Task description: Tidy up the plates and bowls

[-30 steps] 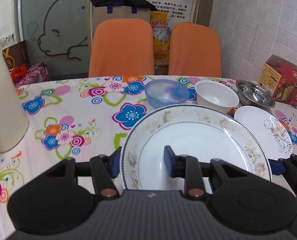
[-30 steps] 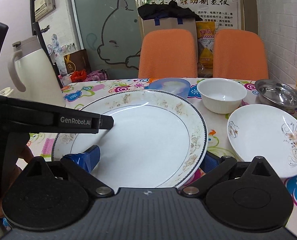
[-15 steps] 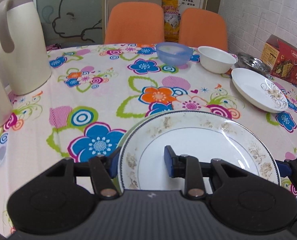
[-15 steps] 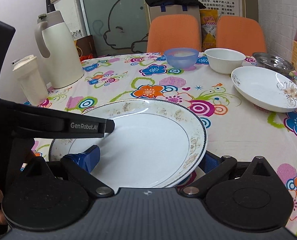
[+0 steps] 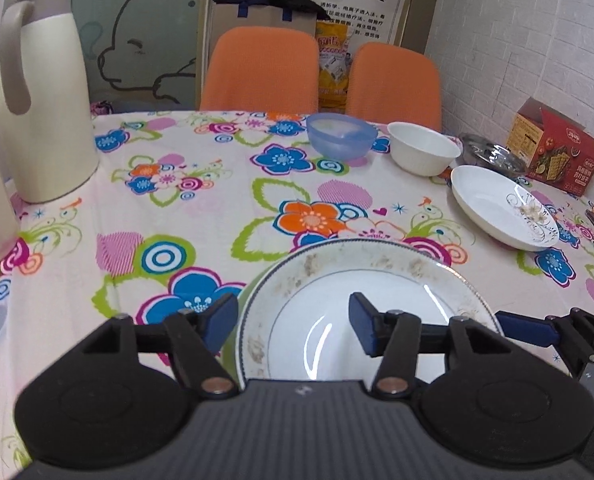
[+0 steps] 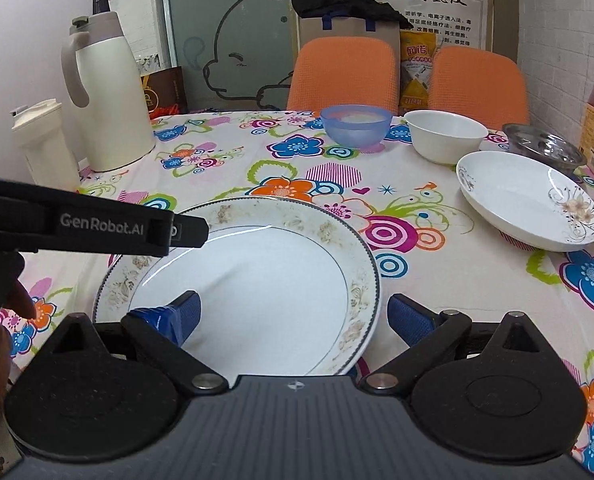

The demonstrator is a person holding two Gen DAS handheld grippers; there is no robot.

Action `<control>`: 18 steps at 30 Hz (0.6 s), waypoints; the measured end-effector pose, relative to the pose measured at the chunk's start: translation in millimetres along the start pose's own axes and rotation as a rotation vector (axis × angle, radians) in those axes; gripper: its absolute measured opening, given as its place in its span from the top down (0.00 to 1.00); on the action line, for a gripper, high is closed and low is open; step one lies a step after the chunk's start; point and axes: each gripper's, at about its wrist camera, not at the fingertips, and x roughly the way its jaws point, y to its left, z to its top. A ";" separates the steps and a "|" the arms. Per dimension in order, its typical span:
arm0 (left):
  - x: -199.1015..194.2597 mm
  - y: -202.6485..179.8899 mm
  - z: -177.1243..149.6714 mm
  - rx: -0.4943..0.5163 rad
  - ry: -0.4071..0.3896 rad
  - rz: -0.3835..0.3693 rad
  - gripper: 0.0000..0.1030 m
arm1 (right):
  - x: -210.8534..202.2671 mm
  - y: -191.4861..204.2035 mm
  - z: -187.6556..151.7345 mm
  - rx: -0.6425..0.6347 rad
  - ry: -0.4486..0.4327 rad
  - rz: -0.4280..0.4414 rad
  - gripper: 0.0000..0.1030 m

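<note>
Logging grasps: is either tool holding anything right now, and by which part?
Nothing looks clamped. The left tool and the right tool each straddle the near rim of the large plate, jaws open, with one finger over it and one outside.

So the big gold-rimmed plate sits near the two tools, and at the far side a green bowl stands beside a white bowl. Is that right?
Not quite: the bowl beside the white bowl is translucent blue, not green, as the right wrist view shows. The big gold-rimmed plate does sit near both tools.
</note>
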 end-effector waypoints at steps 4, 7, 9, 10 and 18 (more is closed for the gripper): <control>-4.8 -2.0 3.9 0.010 -0.016 0.006 0.47 | -13.6 -7.7 0.1 0.024 -0.047 -0.009 0.15; -4.5 -6.0 4.2 0.011 -0.012 0.001 0.46 | -17.9 -16.9 -2.1 0.058 -0.040 -0.002 0.15; -2.7 -11.5 3.9 0.013 -0.002 -0.005 0.45 | -20.4 -23.3 -4.4 0.088 -0.041 -0.006 0.15; -2.2 -14.1 3.9 0.016 0.002 -0.009 0.45 | -21.9 -26.4 -5.7 0.098 -0.040 -0.007 0.15; -6.9 -39.5 2.4 0.049 -0.009 -0.022 0.25 | -39.3 -51.4 -16.9 0.170 -0.049 -0.030 0.15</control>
